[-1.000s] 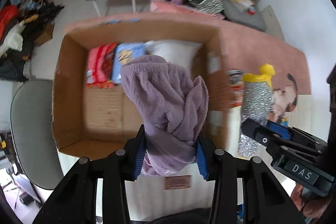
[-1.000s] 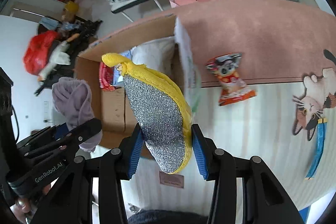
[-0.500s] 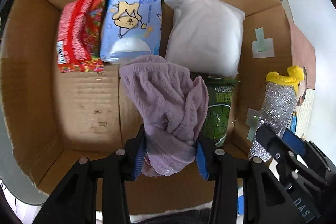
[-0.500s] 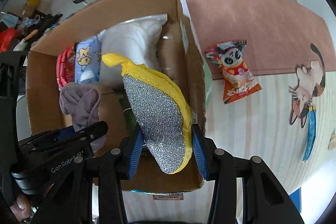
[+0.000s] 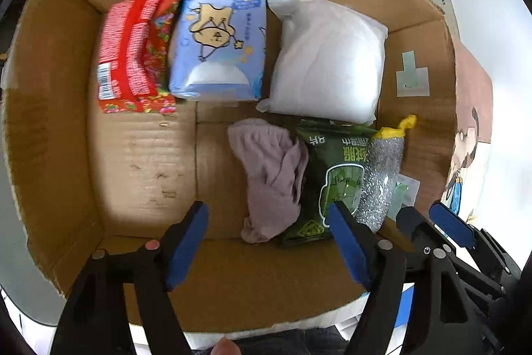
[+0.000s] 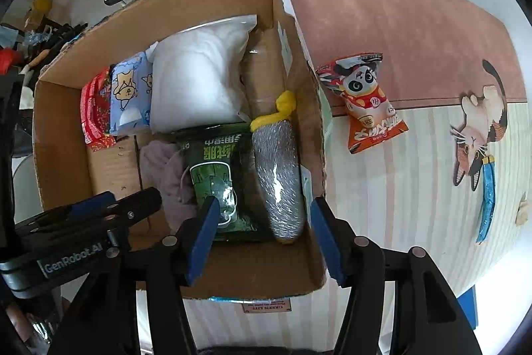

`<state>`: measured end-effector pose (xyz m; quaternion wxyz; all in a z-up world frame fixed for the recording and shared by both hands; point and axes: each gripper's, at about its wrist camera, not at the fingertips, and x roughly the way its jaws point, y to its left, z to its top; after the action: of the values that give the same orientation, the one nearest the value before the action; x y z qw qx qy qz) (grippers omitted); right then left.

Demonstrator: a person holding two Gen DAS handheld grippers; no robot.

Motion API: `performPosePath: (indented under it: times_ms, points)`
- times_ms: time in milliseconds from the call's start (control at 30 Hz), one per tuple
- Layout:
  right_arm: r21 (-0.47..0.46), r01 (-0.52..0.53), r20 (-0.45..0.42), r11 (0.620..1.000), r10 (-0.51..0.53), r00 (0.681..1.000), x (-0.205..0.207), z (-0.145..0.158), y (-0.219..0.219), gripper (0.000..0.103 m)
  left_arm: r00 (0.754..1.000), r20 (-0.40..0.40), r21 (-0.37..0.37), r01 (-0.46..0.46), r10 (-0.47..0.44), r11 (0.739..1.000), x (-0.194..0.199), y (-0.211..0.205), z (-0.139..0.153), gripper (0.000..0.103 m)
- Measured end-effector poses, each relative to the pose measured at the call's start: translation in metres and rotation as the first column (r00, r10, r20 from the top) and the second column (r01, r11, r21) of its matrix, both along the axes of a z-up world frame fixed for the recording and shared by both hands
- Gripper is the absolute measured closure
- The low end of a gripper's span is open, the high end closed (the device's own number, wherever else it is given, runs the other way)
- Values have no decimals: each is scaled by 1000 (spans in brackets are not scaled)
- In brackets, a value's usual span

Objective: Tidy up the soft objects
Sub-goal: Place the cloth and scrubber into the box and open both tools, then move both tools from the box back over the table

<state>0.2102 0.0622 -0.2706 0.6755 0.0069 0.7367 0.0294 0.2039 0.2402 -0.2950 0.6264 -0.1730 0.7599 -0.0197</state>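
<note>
In the open brown cardboard box, the crumpled lilac fleece cloth lies on the floor, long axis running near to far. Right of it sits a dark green printed packet, then the silver glitter pouch with yellow trim, its yellow tip pointing far. The left gripper and right gripper both hang spread wide, holding nothing.
</note>
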Motion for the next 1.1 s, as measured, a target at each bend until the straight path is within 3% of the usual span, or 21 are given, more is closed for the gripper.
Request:
performPosePath:
  times_ms: [133,300,667,700,733,800,1000,1100]
  points:
    - [7,-5,18,1000,4,1000,-6,11,-1,33,999,52,43,6,-8,999,-9,2,23,27]
    - [13,-24,56,1000,23,998,-17,29,-3,33,990,139,125,9,-26,992,-27,3,60,27]
    - [31,-103,178,994,96,979,-56,84,11,33,959,279,212,-4,-57,977,-67,13,114,27]
    - [37,-107,188,994,99,977,-60,90,12,33,955,290,224,-2,-65,975,-70,13,121,26]
    - [38,-117,197,992,107,975,-64,95,14,33,951,303,233,-3,-70,972,-74,12,128,20]
    - [47,-122,214,991,109,971,-70,105,15,30,943,325,242,-12,-70,970,-81,12,138,10]
    - [55,-135,264,989,116,957,-88,131,13,17,927,370,270,-45,-60,962,-99,11,164,9]
    - [54,-132,284,990,112,952,-92,140,9,6,918,393,277,-68,-48,959,-106,13,176,9]
